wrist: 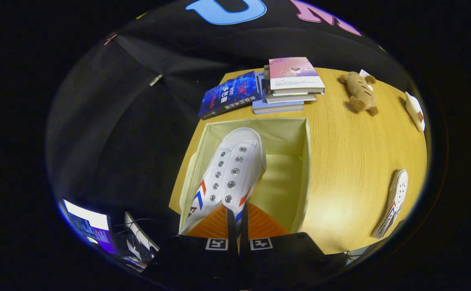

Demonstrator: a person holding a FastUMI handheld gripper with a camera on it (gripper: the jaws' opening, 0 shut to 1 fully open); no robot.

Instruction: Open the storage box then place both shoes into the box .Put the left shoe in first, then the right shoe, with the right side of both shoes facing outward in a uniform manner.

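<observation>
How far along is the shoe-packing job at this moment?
Done: the storage box stands open on the table. In hand: the gripper is shut on one white shoe, held over the box's opening. Left: lowering it in, then packing the second shoe lying beside the box.

1. Yellow wooden table, light grain, booth wall behind.
2. On it, an open storage box, pale fabric walls, just ahead of the fingers.
3. Beyond the box, a stack of books, pink cover on top.
4. Touching that stack on its far-from-toy side, a dark blue book, lying flat at the table's edge.
5. Well apart from the stack, a brown plush toy, lying on the wood.
6. Past the toy, a small white object near the table's rim; too small to tell what.
7. Beside the box, well clear of it, a white shoe, lying at the table's edge.
</observation>
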